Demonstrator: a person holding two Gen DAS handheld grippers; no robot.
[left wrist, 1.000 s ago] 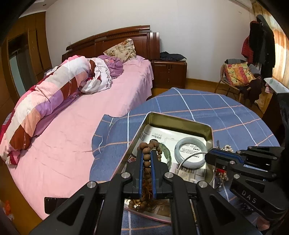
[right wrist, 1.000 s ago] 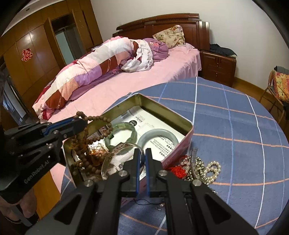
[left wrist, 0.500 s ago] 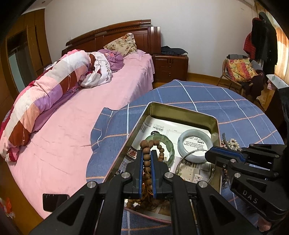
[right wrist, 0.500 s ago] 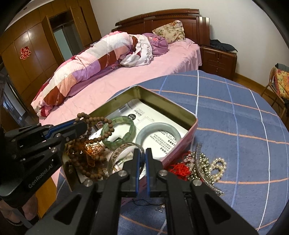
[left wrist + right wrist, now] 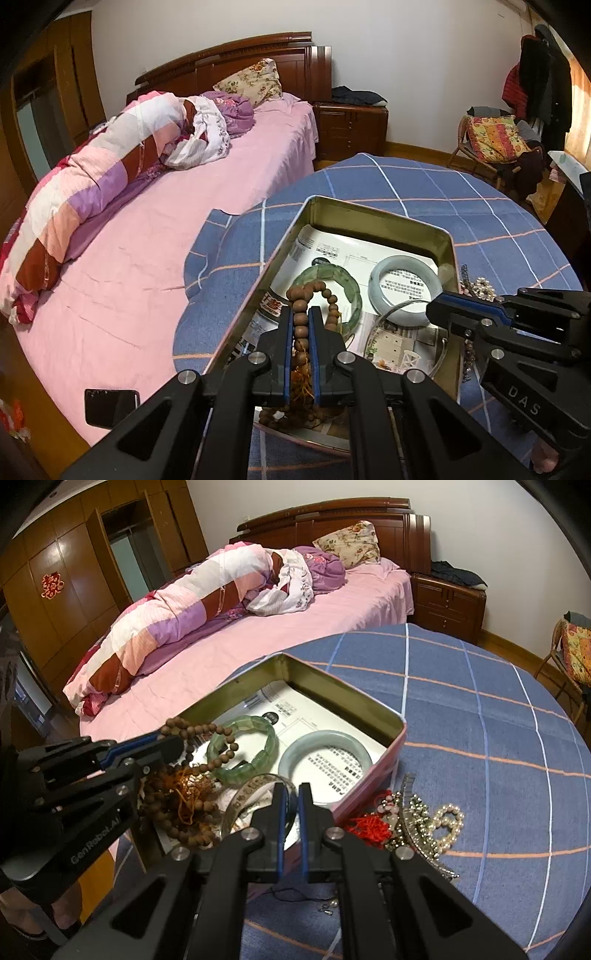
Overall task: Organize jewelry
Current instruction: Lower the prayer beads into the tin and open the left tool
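Observation:
A metal tin (image 5: 373, 212) (image 5: 332, 681) lined with printed paper sits on the blue checked table. In it lie a green jade bracelet (image 5: 343, 275) (image 5: 271, 738) and a pale bangle (image 5: 406, 264) (image 5: 321, 738). My left gripper (image 5: 300, 314) (image 5: 173, 744) is shut on a brown wooden bead string (image 5: 301, 325) (image 5: 177, 819) that hangs into the tin's near end. My right gripper (image 5: 290, 794) (image 5: 437, 314) is shut on a thin clear bangle (image 5: 255, 786) (image 5: 402, 308) over the tin's near edge.
A loose pile of pearls, a tiara and red cord (image 5: 406, 816) lies on the blue checked table (image 5: 480, 720) right of the tin. A pink bed (image 5: 147, 240) borders the table on the left. A phone (image 5: 110, 406) lies on the bed edge.
Both grippers have moved forward over the tin. The bead string has sunk lower, with more of it piled in the tin. The clear bangle stays held.

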